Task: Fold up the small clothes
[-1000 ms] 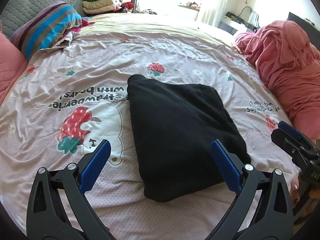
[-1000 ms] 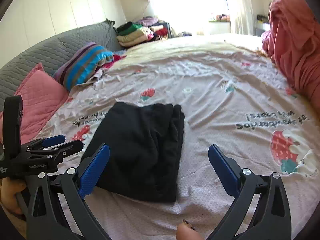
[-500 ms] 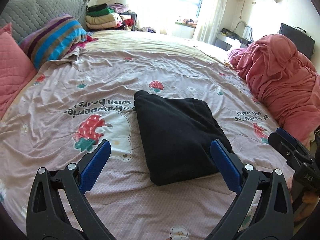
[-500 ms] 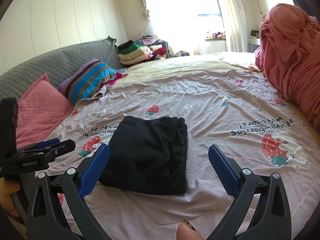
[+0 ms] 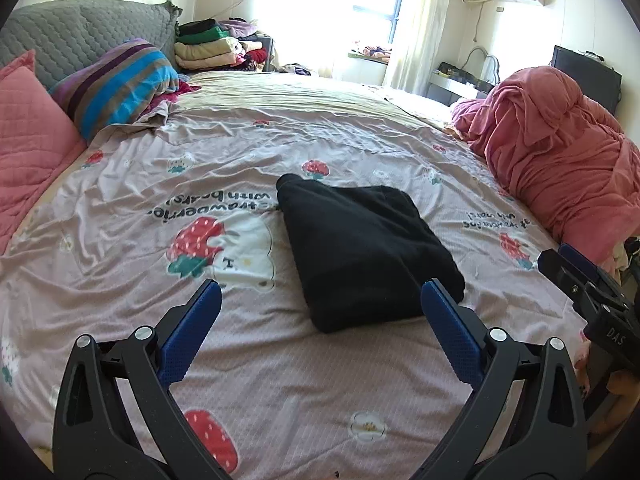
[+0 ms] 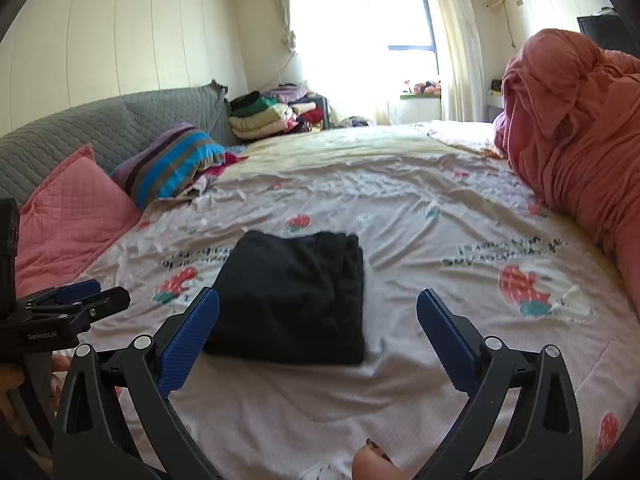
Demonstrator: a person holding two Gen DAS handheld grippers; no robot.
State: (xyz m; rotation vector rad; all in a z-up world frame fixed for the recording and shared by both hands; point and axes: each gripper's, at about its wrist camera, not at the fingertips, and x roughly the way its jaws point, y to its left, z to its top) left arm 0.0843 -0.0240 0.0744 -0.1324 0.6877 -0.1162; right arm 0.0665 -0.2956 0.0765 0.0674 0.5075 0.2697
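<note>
A black garment (image 5: 360, 252) lies folded into a flat rectangle on the pink strawberry-print bedsheet (image 5: 224, 208). It also shows in the right wrist view (image 6: 292, 296). My left gripper (image 5: 320, 324) is open and empty, held back from the garment's near edge. My right gripper (image 6: 318, 328) is open and empty, also short of the garment's near edge. The right gripper shows at the right edge of the left wrist view (image 5: 588, 284); the left gripper shows at the left edge of the right wrist view (image 6: 68, 300).
A large heap of salmon-red cloth (image 5: 560, 152) lies on the bed's right side. A striped pillow (image 5: 116, 88) and a pink cushion (image 5: 28, 136) lie at the left by the grey headboard. Stacked folded clothes (image 5: 212, 48) sit at the far end.
Both grippers have drawn back and up from the folded black garment, so it looks smaller and farther away. Both stay open. The garment has not moved.
</note>
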